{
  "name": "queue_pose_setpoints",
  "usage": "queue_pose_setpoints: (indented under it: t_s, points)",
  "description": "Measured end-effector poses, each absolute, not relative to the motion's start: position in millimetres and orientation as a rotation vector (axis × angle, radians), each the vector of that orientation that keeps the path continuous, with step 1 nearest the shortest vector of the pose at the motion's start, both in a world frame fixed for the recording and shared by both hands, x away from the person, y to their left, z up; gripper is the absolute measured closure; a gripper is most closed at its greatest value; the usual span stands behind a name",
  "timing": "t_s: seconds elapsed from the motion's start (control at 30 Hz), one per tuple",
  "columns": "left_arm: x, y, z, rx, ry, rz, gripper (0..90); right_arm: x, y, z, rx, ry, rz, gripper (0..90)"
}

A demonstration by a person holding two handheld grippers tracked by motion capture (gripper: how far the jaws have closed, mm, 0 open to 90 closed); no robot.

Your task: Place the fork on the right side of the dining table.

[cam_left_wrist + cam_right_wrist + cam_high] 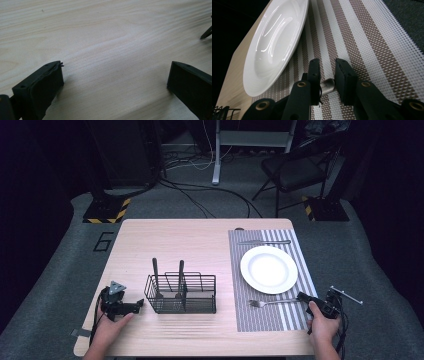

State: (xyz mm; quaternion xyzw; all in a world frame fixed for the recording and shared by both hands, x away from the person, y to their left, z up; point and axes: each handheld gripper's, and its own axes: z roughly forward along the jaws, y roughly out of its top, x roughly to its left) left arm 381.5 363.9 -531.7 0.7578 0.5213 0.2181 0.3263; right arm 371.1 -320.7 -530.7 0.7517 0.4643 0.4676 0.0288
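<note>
Where the high view looks down on the table, we note the fork (272, 303) lying on the striped placemat (295, 317) just below the white plate (269, 269), long axis across the table, tines toward the wire caddy (181, 293), handle end at the right gripper (303, 297). The left gripper (136, 305) rests beside the caddy. In the left gripper view, its jaws stand spread over bare wood. In the right gripper view, the handle end (327, 85) sits between narrowly parted jaws; contact unclear.

The high view looks forward and down on the whole table (200, 240). The left gripper view skims bare wood, very close. The right gripper view sits low over the striped placemat (367, 37), the white plate (274, 42) at 10 o'clock; both appear from above too.
</note>
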Motion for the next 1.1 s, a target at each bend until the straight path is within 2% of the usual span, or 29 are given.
queue_pose_setpoints:
  t_s: [0.2, 0.5, 1.1]
  points:
    - [381.5, 363.9, -531.7, 1.986, 1.365, 0.572, 0.1, 370.2, -321.1, -528.6, 2.281, 1.444, 1.416, 72.5]
    - [381.5, 363.9, -531.7, 1.986, 1.366, 0.571, 0.1, 364.6, -321.2, -517.2, 2.174, 1.484, 1.417, 65.4]
    - [381.5, 363.9, -531.7, 1.985, 1.366, 0.572, 0.1, 363.9, -290.7, -485.1, 1.938, 1.69, 1.366, 60.0]
